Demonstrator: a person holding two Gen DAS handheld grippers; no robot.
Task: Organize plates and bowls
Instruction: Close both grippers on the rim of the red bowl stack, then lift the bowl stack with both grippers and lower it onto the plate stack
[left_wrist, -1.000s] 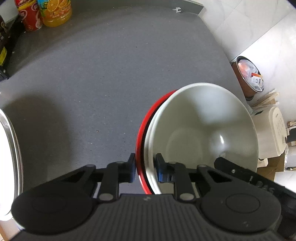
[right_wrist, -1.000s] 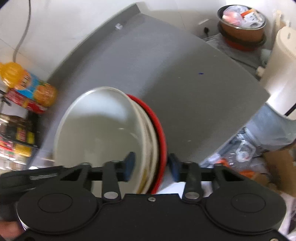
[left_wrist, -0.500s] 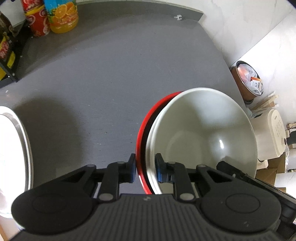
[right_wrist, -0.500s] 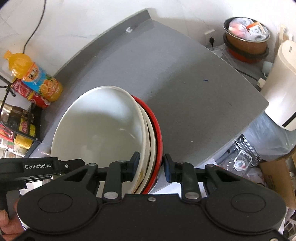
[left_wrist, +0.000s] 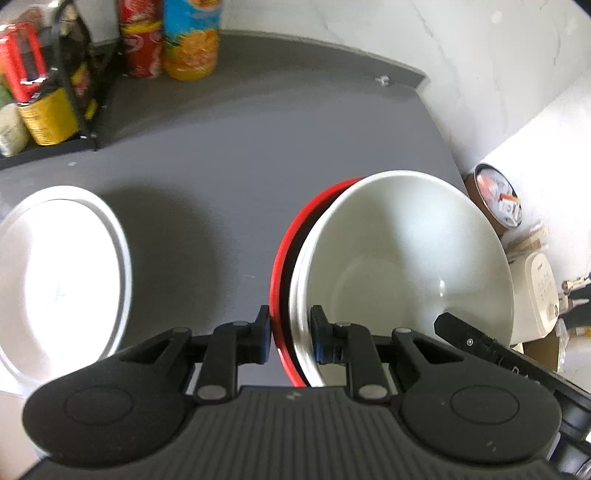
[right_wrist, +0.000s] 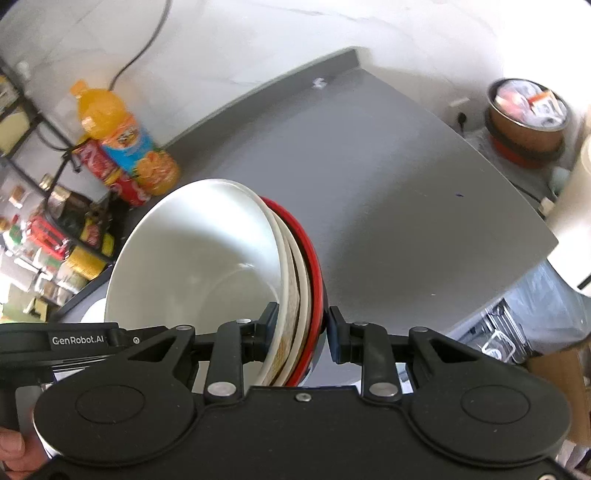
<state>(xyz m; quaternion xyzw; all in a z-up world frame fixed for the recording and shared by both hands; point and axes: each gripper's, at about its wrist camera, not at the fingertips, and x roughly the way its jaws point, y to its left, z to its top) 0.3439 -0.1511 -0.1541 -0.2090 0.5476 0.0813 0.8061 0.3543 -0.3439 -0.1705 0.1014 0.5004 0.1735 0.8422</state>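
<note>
Both the left gripper (left_wrist: 290, 334) and right gripper (right_wrist: 300, 330) clamp the nested bowl stack (left_wrist: 399, 266) by opposite rims (jaws pinched tight); keep it level; lower evenly onto the counter (left_wrist: 258, 155).

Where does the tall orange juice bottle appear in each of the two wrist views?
Left wrist view: the tall orange juice bottle is at the top, left of centre, cut off by the frame.
Right wrist view: it stands upper left, fully visible.
Shared landmark: the red can touching it.
</note>
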